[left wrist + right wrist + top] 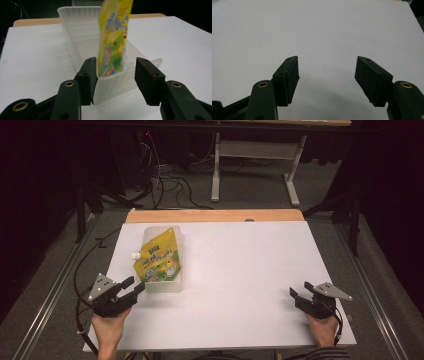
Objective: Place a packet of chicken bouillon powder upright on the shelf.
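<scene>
Over on the left side of the white table (pixel 235 285), a translucent rectangular plastic tub (pixel 176 265) sits with a yellow printed spout pouch (pixel 159 256) leaning inside it, white cap (pixel 134 255) poking out over the tub's left wall. That pouch looks soft and floppy, likely sloshy with liquid and slick on its film, so I'd judge the firm spout neck or a sealed top edge the safest place to pinch; the tub looks light, thin-walled and a bit springy, best taken by its rim. The left gripper (pixel 115 75) sits right at the tub's near end, jaws spread wide, straddling the near wall; one jaw looks close against it, but contact I can't confirm. It clamps nothing. Far right, the right gripper (pixel 327 75) hangs over bare table, jaws wide apart, holding nothing.
</scene>
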`<action>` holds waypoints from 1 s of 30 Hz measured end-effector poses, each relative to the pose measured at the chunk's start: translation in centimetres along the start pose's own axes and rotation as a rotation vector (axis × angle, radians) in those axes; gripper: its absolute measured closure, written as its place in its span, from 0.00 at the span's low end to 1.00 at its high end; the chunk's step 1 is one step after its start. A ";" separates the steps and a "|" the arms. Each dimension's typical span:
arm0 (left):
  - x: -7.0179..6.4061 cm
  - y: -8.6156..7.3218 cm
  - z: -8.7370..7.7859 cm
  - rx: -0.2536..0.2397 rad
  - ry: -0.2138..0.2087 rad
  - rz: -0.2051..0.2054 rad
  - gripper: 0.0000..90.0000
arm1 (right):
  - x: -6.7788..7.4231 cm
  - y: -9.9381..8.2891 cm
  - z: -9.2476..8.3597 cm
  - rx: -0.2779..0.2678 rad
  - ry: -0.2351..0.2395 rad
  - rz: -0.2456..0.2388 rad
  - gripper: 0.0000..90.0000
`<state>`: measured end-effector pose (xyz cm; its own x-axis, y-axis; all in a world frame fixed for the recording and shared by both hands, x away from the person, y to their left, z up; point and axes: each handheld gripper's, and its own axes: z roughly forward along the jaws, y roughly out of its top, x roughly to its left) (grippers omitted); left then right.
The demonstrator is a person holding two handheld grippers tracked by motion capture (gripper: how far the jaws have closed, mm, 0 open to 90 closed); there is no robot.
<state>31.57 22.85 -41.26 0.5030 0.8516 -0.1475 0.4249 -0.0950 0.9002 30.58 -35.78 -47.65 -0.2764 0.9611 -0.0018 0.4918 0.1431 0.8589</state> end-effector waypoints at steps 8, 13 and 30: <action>-2.3 -0.4 1.0 0.025 -0.059 0.042 0.58 | 0.0 0.0 0.0 -0.001 0.003 -0.002 0.40; -3.6 -0.8 2.3 0.052 -0.094 0.060 0.58 | 0.0 0.0 0.0 0.001 0.001 -0.006 0.40; -6.7 -1.0 6.0 0.101 -0.183 0.107 0.56 | 0.1 0.0 0.1 0.010 -0.001 -0.010 0.41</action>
<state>32.30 14.15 -43.65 0.6736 0.7269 -0.1335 0.4303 -0.2389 0.8705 30.65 -35.69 -47.67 -0.2803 0.9599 -0.0112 0.4968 0.1550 0.8539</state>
